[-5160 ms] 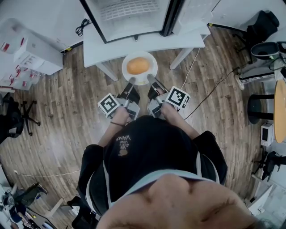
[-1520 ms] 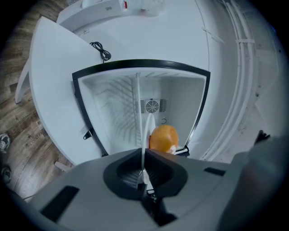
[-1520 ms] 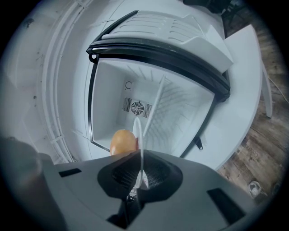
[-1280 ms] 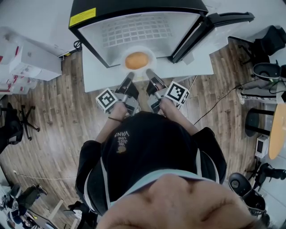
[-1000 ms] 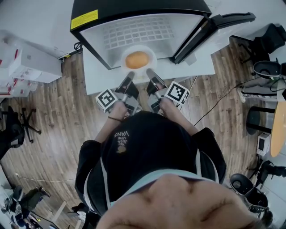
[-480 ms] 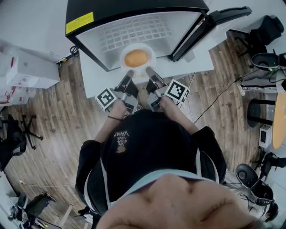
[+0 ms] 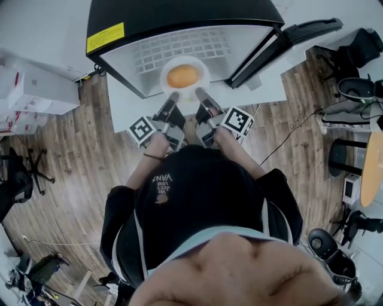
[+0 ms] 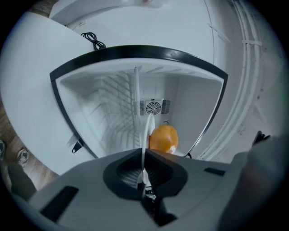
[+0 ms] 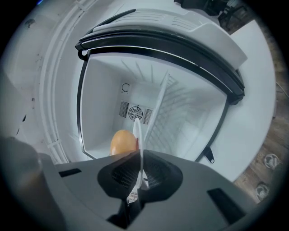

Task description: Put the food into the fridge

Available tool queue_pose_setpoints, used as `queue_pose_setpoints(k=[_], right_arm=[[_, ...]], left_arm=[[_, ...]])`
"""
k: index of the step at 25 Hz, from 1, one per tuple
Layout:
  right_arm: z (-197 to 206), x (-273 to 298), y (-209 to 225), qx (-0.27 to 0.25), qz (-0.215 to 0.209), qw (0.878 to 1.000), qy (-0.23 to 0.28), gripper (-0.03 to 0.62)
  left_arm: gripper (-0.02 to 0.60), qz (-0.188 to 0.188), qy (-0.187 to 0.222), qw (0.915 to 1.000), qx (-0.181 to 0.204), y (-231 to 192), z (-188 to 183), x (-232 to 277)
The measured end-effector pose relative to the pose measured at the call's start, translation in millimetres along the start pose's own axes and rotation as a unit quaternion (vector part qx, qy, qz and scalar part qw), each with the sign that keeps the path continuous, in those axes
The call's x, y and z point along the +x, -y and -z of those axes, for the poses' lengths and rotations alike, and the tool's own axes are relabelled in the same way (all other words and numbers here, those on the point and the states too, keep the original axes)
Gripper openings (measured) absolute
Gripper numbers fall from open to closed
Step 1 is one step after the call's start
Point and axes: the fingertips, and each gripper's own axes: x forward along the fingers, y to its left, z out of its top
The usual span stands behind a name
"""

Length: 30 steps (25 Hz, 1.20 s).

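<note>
I've got two grippers, left gripper (image 8: 143, 152) and right gripper (image 9: 140, 155), each clamped tight on the near rim of one white plate (image 7: 167, 84). Just beyond the jaws, one round orange food (image 7: 183, 76) sits on it. Farther ahead is one open fridge (image 7: 179, 17); its single yellow label (image 7: 104, 37) is unreadable.
</note>
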Motion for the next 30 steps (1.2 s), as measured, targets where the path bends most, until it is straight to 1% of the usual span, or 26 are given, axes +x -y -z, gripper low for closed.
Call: queue_pose_setpoints(k=[4,6,9,13,16,20,24,27,28,30], right_arm=[[-8.4,5.5,2.0,-0.007,0.011,1.0,-0.005,0.02],[-11.9,8.8,-0.5,-0.005,0.003,1.0,-0.006,0.02],[-16.3,10.5,3.3,-0.006,0.012,1.0,-0.009,0.02],[-23.0,14.4,3.9,-0.01,0.007,1.0,-0.014,0.02],[-28.4,18.3,2.7,-0.004,-0.005,1.0,-0.015,0.02],[-29.8,24.2,3.6,-0.002,-0.007,1.0,-0.021,0.02],[-34.5,23.3,12.4,-0.013,0.013,0.999,-0.028,0.02],[-38.0,27.6,9.0,-0.001,-0.006,1.0,-0.027,0.02],[-39.8,28.3,10.0,0.0,-0.006,1.0,-0.028,0.02],[-43.6,28.4,16.1,-0.008,0.007,0.999,-0.031,0.02]], left_arm=[[0.023,0.003,0.004,1.0,0.002,2.8,-5.8,8.8],[0.023,0.002,0.005,1.0,0.003,2.3,-7.4,12.3],[0.023,0.004,0.007,1.0,0.005,2.5,-9.6,17.4],[0.023,0.004,0.011,0.9999,0.006,3.2,-11.3,24.0],[0.023,0.002,0.013,0.9999,0.008,2.7,-11.9,30.2],[0.023,-0.001,0.018,0.9998,0.009,0.5,-16.1,32.0],[0.023,-0.003,0.023,0.9997,0.007,-0.8,-17.2,35.9],[0.023,-0.003,0.026,0.9997,0.003,-1.6,-16.8,40.6],[0.023,-0.004,0.026,0.9996,0.004,-2.3,-16.9,42.6],[0.023,-0.004,0.028,0.9996,0.005,-3.3,-18.3,46.1]])
